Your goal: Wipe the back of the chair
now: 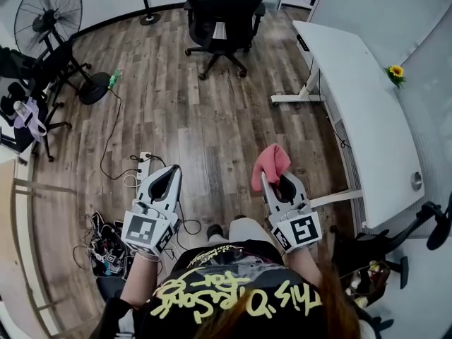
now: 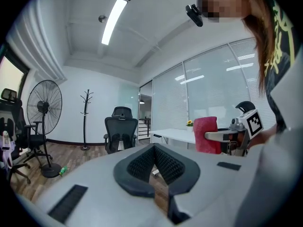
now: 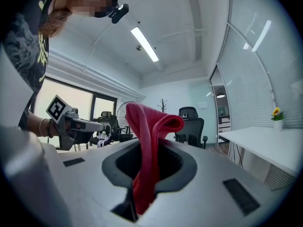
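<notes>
Wood floor (image 1: 183, 119) runs to the chair (image 1: 222, 13); well short of it my right tool (image 1: 280, 182) pinches a cloth (image 1: 270, 162), my left tool (image 1: 171, 172) pressed together.

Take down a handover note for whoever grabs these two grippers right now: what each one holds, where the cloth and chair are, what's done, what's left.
Right gripper: shut on the red fabric cloth, which sticks up past the jaws.
Left gripper: shut, nothing in it.
Black mesh office chair: across the wooden floor, well away from both grippers.
Done: cloth in hand.
Left: walk over and wipe the chair's back; no wiping begun yet.
</notes>
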The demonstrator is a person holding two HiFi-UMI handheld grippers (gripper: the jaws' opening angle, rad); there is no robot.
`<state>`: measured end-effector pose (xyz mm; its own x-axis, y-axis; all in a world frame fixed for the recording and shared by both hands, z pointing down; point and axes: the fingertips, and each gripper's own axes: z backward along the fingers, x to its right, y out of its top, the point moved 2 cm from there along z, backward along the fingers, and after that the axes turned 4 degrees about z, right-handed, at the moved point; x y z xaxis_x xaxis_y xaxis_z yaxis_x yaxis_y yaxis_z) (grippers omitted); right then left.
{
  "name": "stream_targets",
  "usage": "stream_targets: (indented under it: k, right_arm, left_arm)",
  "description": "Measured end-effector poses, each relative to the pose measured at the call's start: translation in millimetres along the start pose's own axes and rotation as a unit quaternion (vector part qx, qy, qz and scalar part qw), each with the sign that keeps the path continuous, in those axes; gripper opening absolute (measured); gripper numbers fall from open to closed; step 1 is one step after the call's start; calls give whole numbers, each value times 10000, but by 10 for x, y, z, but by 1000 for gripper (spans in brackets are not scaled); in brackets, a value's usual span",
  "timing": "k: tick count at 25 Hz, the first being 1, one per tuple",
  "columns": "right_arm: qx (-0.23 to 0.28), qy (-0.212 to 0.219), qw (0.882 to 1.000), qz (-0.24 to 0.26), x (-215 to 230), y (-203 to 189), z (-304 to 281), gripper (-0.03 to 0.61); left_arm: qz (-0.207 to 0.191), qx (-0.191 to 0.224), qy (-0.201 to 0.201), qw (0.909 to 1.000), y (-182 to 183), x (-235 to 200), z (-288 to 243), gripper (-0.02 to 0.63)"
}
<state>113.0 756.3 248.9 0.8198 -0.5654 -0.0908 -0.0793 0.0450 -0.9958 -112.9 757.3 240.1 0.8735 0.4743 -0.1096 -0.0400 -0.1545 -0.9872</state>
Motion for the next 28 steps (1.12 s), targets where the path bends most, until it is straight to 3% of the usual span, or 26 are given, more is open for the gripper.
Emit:
stream_targets:
  k: [15,28]
  right_arm:
    - [-50,-52,9999,-128,285,-136,-195,61]
    - [85,431,9989,-175,1052,-181,-1322,61]
  left_arm:
    - [130,-74,-4,9999,-50,-45,-318,-8]
    - [60,122,208,9997,332,-474,-1508,-7]
